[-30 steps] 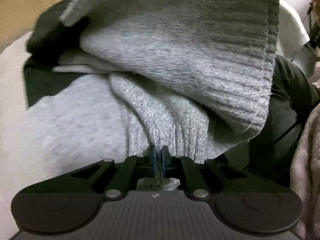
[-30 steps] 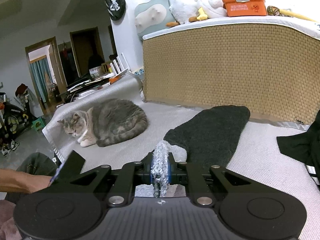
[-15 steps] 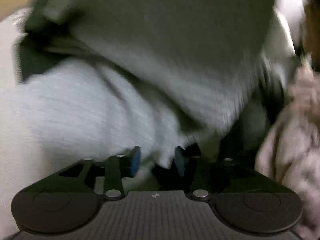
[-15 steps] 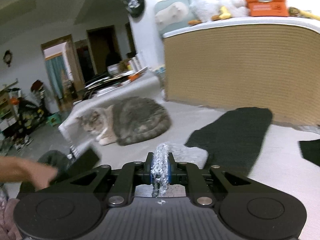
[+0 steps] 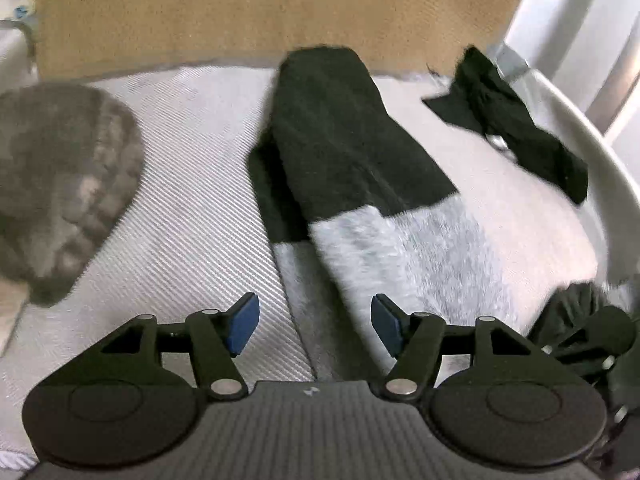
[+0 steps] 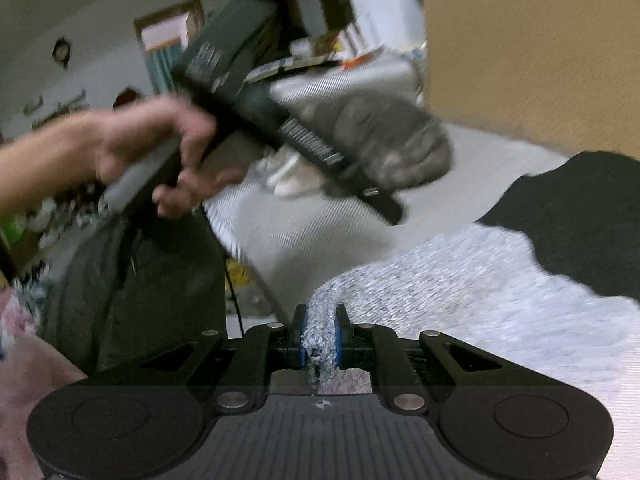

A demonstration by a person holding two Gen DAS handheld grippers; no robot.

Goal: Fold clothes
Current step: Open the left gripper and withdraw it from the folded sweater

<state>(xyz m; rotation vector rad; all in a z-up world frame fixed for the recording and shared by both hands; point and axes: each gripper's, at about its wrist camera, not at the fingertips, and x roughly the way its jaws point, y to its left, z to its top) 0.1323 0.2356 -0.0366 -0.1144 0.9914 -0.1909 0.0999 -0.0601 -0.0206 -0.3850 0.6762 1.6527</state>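
left hand-held gripper opening, empty, over the sweater at frame centre; right hand-held gripper pinches its hem; fold looks incomplete.

A lived-in home, a bedroom by the look of it. A grey cat lies curled on the woven mat left of the tongs, clothes strewn about. Beyond stand a wicker wall and a doorway.

Ahead of your fingers a tan woven headboard rises behind the pale ribbed mattress. Left of them lies a grey cat. Beyond your right fingers, a white wall, dark doorways and cluttered shelves.
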